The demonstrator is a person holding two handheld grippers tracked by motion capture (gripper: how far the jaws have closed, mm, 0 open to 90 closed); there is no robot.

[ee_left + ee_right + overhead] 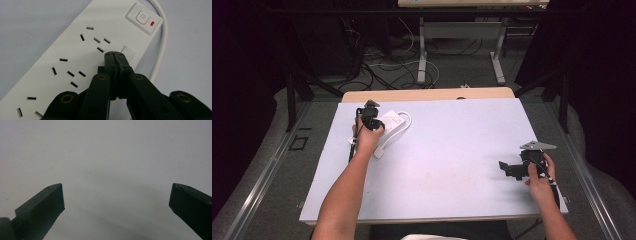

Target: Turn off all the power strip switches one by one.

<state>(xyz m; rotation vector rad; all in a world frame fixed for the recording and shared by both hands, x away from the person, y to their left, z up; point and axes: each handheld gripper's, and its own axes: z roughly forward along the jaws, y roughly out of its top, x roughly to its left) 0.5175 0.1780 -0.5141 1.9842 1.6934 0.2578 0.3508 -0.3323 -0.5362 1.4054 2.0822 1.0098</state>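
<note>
A white power strip (393, 125) lies at the table's far left, its white cable (406, 119) looping behind it. My left gripper (371, 120) hovers over it, held by the person's left hand. In the left gripper view the jaws are pressed together, and the gripper (115, 53) points at the power strip (75, 50) near a socket, with nothing between the jaws. The strip's switch (142, 18), with a red light beside it, lies farther along. My right gripper (507, 167) rests low at the table's right side. In its own view the right gripper (117, 195) stands open over bare table.
The pale table top (452, 150) has a wooden strip (427, 94) along its far edge. Behind it, cables (387, 65) lie on the floor among the white legs of another desk (422, 60). Dark curtains flank both sides.
</note>
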